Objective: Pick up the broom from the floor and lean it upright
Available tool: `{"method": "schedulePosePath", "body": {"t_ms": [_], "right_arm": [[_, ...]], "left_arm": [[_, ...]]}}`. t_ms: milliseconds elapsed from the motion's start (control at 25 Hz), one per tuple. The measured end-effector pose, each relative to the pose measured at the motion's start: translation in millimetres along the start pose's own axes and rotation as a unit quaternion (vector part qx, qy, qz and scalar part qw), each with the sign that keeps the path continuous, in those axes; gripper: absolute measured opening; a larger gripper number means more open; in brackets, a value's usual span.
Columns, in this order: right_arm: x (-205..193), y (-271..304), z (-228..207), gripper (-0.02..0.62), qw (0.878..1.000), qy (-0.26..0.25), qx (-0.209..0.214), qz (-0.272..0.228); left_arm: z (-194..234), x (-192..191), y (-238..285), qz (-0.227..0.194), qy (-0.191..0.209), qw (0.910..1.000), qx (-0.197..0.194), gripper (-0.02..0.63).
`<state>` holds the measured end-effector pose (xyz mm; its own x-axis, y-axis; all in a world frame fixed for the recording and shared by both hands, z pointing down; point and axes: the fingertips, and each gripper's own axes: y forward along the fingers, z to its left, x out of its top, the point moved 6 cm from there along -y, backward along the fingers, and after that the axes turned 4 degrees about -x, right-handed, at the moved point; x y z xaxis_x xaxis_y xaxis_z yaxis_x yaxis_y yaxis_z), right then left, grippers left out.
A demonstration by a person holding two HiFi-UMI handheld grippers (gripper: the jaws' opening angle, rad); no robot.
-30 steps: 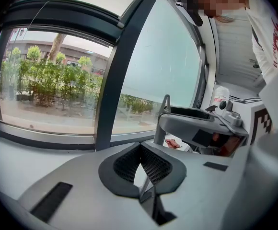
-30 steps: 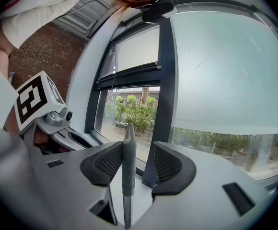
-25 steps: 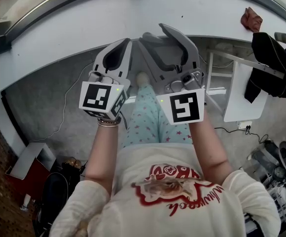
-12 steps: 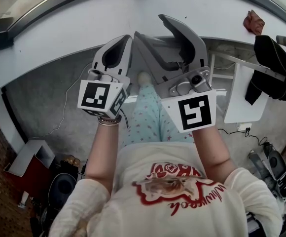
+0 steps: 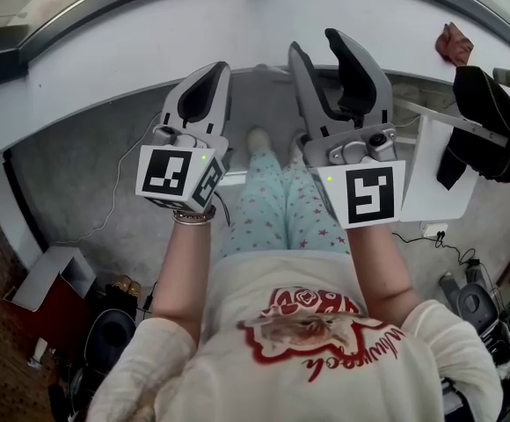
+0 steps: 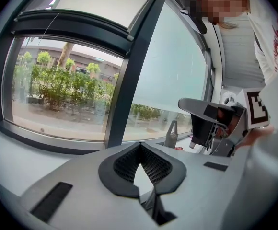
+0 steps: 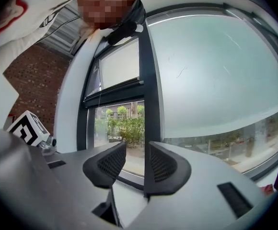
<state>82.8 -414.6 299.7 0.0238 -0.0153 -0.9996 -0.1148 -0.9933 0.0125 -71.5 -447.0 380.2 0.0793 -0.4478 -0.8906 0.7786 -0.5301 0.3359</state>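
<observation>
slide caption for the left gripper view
Left gripper, jaws shut with nothing between them, held before a dark-framed window with green shrubs outside.

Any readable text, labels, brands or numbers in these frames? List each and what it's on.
Shirt print: red script, upside down and creased in the head view; not legible.
Left marker cube: black-and-white square pattern, no letters.
Right marker cube: same kind of pattern, no letters.
No other text shows in any view.
</observation>
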Motion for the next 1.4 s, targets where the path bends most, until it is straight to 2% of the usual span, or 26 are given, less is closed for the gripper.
{"method": "schedulePosePath", "body": {"t_ms": [80,160,400,640,800,920,1000,1160,1280,1400], "right_arm": [[2,-4,-3,0.134,1.000,-0.007,-0.015,-0.002],[5,-12,-9,0.055,1.000,-0.008,-0.026,-0.010],[10,-40,-19,0.029,0.998,-0.029,-0.061,0.005],[32,-89,-13,0.025,0.999,-0.006,-0.043,0.003],[40,-151,-17,0.025,1.000,0.000,-0.027,-0.010],[57,-215,-18,0.025,0.999,0.003,-0.004,-0.033],[73,-262,-21,0.025,0.999,-0.008,0.020,-0.047],[91,-353,-44,0.025,0.996,-0.038,0.064,-0.037],[119,-391,-59,0.025,0.995,-0.030,0.071,-0.057],[153,-412,-53,0.025,0.994,-0.018,0.073,-0.084]], "left_arm": [[0,6,-4,-0.009,0.004,0.9999,0.002,0.020],[0,12,-8,-0.016,0.012,0.9998,0.005,0.020],[-12,25,-26,-0.030,0.031,0.9991,-0.004,0.020],[-65,25,-59,-0.047,0.035,0.9982,-0.008,0.020],[-125,25,-81,-0.086,0.051,0.9950,-0.003,0.020],[-186,12,-102,-0.109,0.054,0.9926,-0.004,0.020],[-235,-2,-113,-0.123,0.040,0.9916,-0.002,0.020],[-348,-29,-127,-0.148,-0.008,0.9888,-0.018,0.020],[-417,-28,-142,-0.139,0.021,0.9889,-0.050,0.020],[-454,-15,-176,-0.134,0.046,0.9884,-0.055,0.020]]}}
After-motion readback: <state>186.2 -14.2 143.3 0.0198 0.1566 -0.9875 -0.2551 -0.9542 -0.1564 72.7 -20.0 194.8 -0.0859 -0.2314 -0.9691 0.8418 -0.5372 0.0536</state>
